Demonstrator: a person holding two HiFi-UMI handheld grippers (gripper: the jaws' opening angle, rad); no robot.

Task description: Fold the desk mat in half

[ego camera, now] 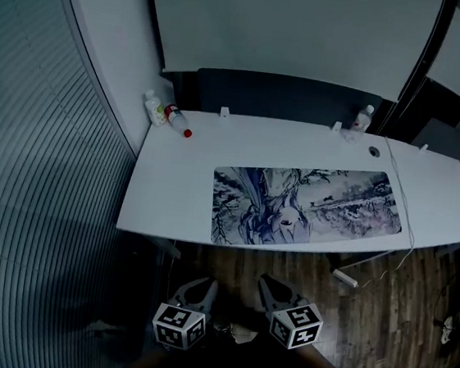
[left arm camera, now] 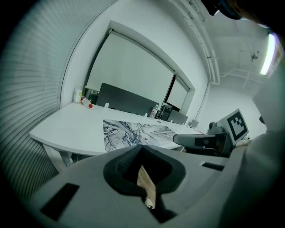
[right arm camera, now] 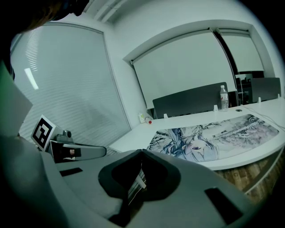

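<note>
Holding left gripper (ego camera: pixel 199 286) and right gripper (ego camera: pixel 269 285) low, side by side, close in front of the body. Hovering over wood floor (ego camera: pixel 380 312), short of the front edge of the desk (ego camera: pixel 172 189), touching nothing. Aiming both forward and slightly downward, toward the desk. Gripping nothing with either: both pairs of jaws fully together, tips meeting, empty. Seeing desk mat (ego camera: pixel 306 206) lying flat and unfolded, print up, along the desk's near edge, right of centre, well apart from both grippers. Also spotting two bottles (ego camera: pixel 151 107) at the desk's far left corner.
</note>
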